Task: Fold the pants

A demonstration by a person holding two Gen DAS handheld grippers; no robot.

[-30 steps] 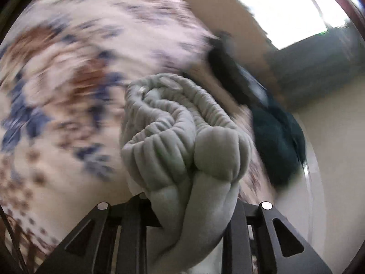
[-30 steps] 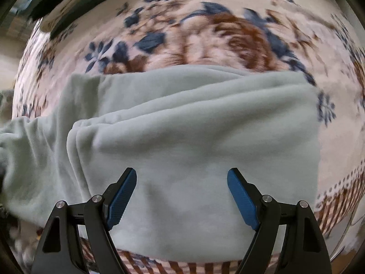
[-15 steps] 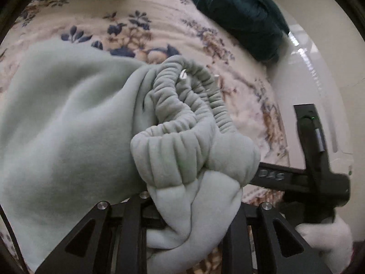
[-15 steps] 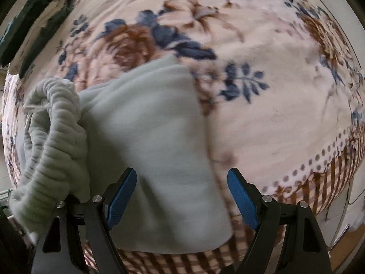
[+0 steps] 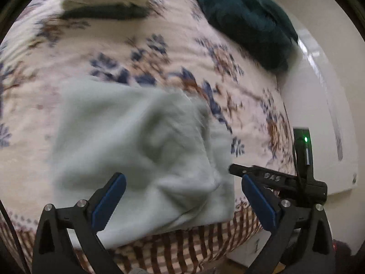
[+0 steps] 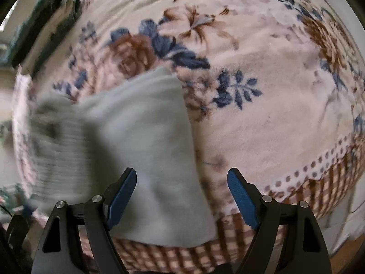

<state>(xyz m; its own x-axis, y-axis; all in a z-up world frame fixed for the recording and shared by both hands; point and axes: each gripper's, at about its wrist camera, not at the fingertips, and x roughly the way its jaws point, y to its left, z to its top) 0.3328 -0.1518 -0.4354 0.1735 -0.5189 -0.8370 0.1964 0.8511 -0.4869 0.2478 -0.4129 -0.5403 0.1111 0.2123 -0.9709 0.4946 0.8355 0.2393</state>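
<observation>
My left hand-held gripper hangs just above the near edge of the bed, tilted down at it, its two blue-padded fingers spread wide and grasping nothing; between and beyond them lie the pants, one pale grey-green fleece pair, folded into a thick bundle on the floral blanket close to the checked border, the picture being blurred so that I cannot make out the folds exactly; to the right of the bundle the other tool's black frame juts in, with pale letters on its bar that are too smeared for me to read, and one small green light glowing on the upright part above it; beyond, at the blanket's far right corner, sits one dark teal heap of cloth; below the border a white surface bears a single dark mark like a "1" or "Z", and I cannot tell which.

My right hand-held gripper is likewise released, its two blue pads apart and clear of the cloth, poised over the same near edge; from here the pants lie to the left, the ribbed gathered waistband at the far left and the smooth folded part running under my left finger; my right finger stands over bare blanket, with its one row of dots and brown checks toward the edge.
</observation>
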